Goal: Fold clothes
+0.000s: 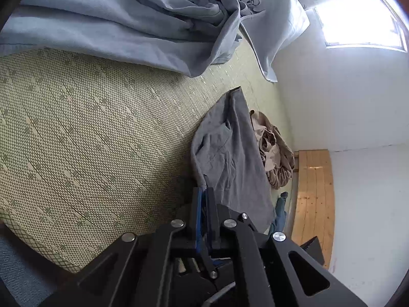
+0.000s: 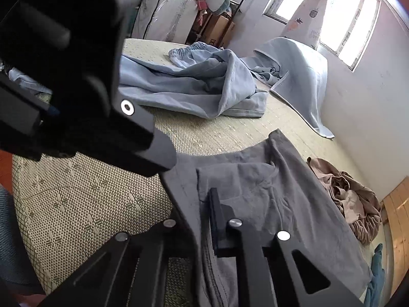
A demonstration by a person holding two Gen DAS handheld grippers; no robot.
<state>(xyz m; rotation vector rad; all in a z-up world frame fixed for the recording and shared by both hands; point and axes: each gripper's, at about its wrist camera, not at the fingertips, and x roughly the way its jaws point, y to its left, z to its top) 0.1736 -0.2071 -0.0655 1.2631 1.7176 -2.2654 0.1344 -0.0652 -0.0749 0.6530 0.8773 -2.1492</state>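
Note:
A grey garment (image 1: 235, 153) lies on the woven mat, partly folded over itself. My left gripper (image 1: 203, 192) is shut on its near edge, with cloth pinched between the blue pads. In the right wrist view the same grey garment (image 2: 276, 204) spreads ahead, and my right gripper (image 2: 204, 204) is shut on its thick hem, which runs down between the fingers. The black body of the left gripper (image 2: 76, 89) fills the upper left of that view, close beside the right one.
A crumpled light blue blanket (image 1: 133, 20) lies across the far mat (image 1: 89, 128). A beige garment heap (image 2: 352, 204) sits by the wall beside the grey one. A wooden floor strip (image 1: 314, 192) and a teal cloth (image 2: 375, 276) lie beyond the mat edge.

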